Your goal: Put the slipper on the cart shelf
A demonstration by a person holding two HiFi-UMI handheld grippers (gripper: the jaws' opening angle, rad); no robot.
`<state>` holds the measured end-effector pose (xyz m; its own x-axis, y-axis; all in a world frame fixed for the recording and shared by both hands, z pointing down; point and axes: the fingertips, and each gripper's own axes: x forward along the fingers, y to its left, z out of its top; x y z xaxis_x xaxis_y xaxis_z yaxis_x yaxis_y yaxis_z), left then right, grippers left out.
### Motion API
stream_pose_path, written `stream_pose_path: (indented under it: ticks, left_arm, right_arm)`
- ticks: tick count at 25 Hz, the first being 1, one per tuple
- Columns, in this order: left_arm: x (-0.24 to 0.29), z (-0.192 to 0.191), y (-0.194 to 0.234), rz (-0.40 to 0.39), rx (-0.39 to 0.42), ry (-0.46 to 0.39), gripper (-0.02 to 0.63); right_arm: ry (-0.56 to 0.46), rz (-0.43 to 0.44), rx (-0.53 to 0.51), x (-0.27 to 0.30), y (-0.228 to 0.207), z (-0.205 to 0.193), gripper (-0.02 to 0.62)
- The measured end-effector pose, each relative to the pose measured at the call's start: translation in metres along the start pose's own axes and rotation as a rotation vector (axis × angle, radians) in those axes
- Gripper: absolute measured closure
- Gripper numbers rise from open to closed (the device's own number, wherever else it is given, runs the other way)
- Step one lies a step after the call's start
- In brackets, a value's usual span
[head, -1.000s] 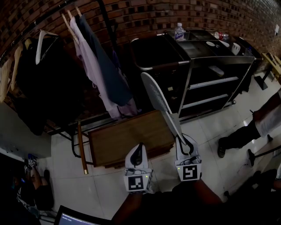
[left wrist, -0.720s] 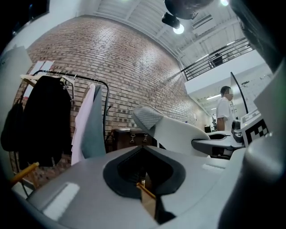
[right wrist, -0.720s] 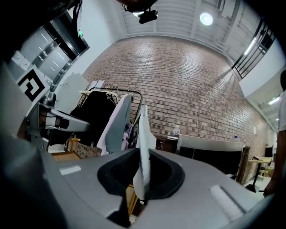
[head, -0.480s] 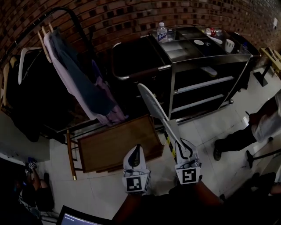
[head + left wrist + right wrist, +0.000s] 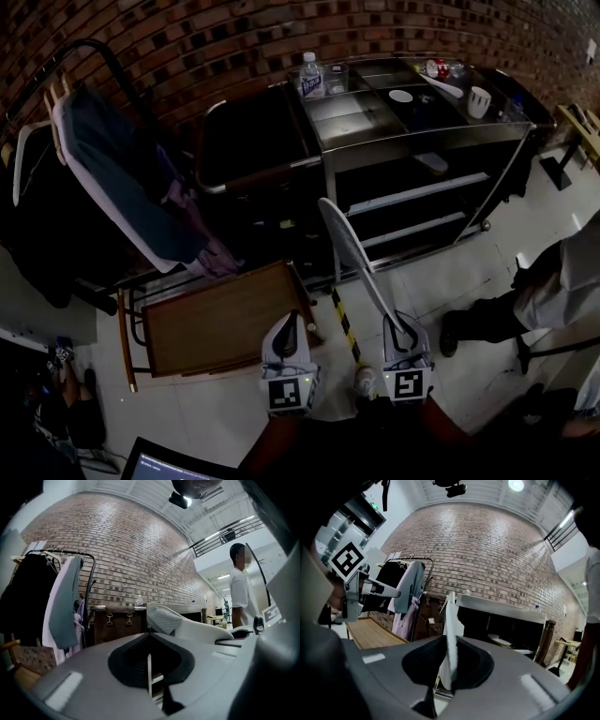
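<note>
A white slipper stands on edge, with my right gripper shut on its heel end and its sole pointing up toward the cart. In the right gripper view the slipper rises thin between the jaws. The steel cart stands ahead against the brick wall, with open shelves below its top. Another pale slipper lies on the upper shelf. My left gripper hangs beside the right one, shut and holding nothing. In the left gripper view the held slipper shows at the right.
A water bottle, a cup and small items sit on the cart top. A clothes rack with hanging garments stands at the left over a low wooden platform. A person stands at the right.
Both grippers have moved rightward across the floor toward the cart, which now sits more in front. The clothes rack has slid to the left. The slipper stays in the right gripper.
</note>
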<state>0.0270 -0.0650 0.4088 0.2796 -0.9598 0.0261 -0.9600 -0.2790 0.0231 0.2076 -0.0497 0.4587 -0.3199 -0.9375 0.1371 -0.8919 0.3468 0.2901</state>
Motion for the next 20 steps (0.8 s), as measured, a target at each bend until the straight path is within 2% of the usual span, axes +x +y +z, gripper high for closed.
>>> stream_pose_path:
  ticks: [3, 10, 12, 16, 20]
  left_arm:
    - [0.02, -0.006, -0.016, 0.009, -0.005, 0.004, 0.594]
    - [0.052, -0.009, -0.049, 0.025, 0.004, 0.009, 0.594]
    - [0.057, -0.005, -0.052, 0.035, 0.0, 0.006, 0.594]
    - [0.065, 0.0, -0.052, 0.053, -0.006, 0.003, 0.594]
    - [0.073, 0.003, -0.044, 0.073, -0.008, 0.005, 0.594]
  right_arm:
    - [0.034, 0.012, -0.001, 0.001, -0.019, -0.021, 0.552]
    - [0.043, 0.0, 0.038, 0.017, -0.07, -0.044, 0.551]
    - [0.046, -0.005, 0.049, 0.023, -0.081, -0.049, 0.552]
    - [0.089, -0.012, 0.137, 0.036, -0.092, -0.067, 0.551]
    - [0.131, -0.005, 0.16, 0.058, -0.098, -0.072, 0.552]
